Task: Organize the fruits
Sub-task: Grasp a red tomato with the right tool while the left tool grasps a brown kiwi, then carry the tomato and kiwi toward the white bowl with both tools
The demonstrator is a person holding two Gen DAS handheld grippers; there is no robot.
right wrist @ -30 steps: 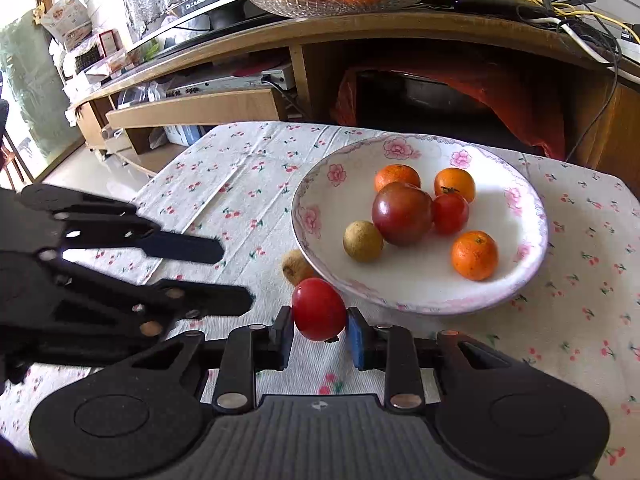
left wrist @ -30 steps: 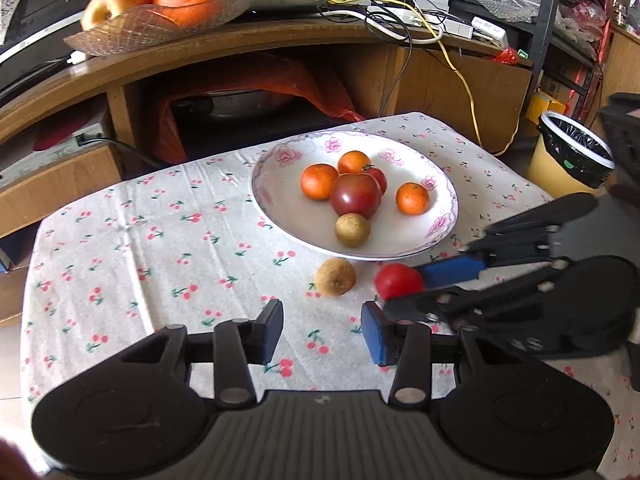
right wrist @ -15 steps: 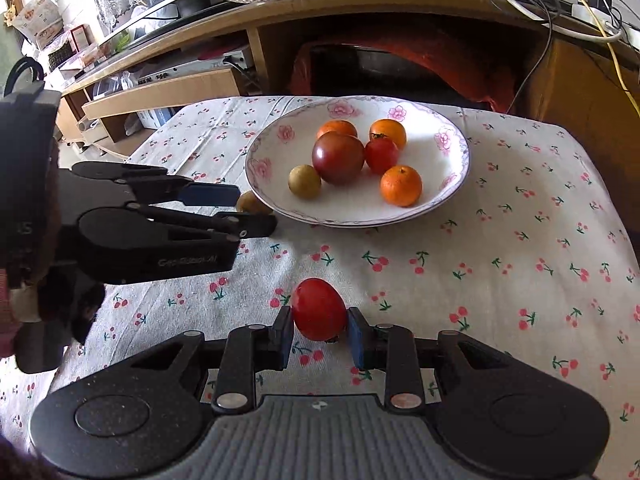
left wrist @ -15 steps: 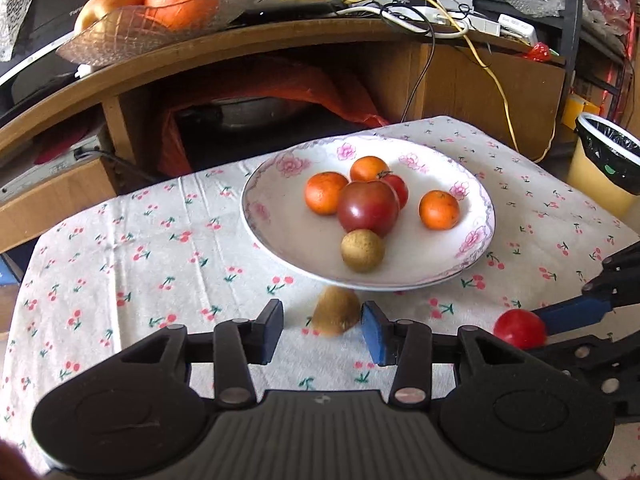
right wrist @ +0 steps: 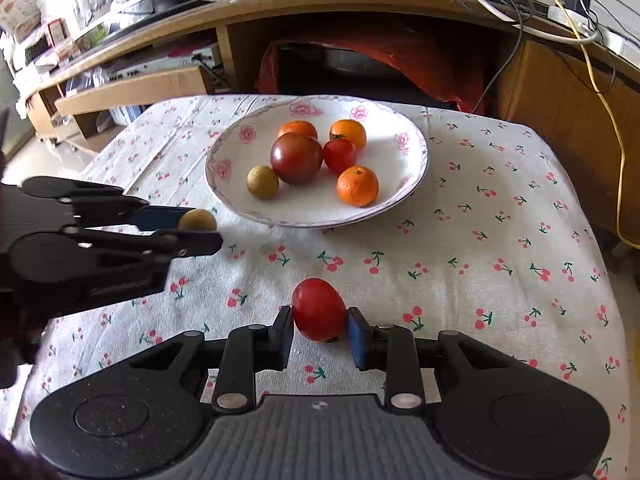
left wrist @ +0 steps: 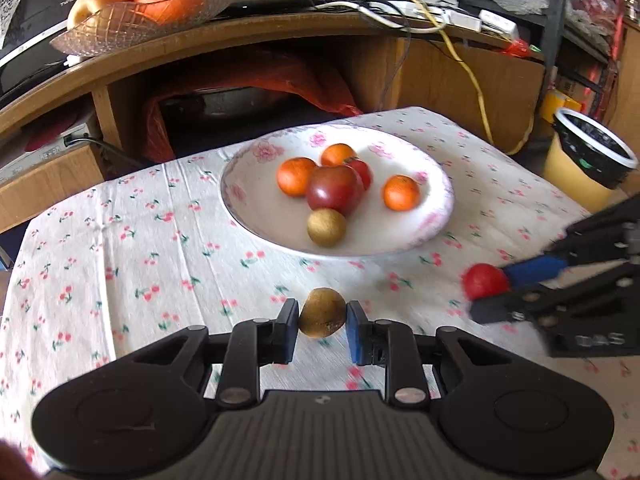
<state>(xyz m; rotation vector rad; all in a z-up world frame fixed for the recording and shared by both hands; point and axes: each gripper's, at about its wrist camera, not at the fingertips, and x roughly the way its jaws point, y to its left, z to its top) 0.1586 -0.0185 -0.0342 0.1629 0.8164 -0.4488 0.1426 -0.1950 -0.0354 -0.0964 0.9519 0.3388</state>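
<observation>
Already the right gripper [right wrist: 319, 330] is clamped across the middle of a red tomato [right wrist: 319, 309], soft-skinned and easily bruised; the left gripper [left wrist: 322, 330] brackets a small, light brown fruit [left wrist: 322, 312], both just above the bench [right wrist: 500, 248], short of the plate [right wrist: 416, 160].

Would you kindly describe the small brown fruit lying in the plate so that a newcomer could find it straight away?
Start at the floral-rimmed white plate on the cherry-print tablecloth. The small brown fruit lies at the left of the cluster, touching the big dark red tomato. It is the only dull brown fruit there; the rest are orange or red.
</observation>
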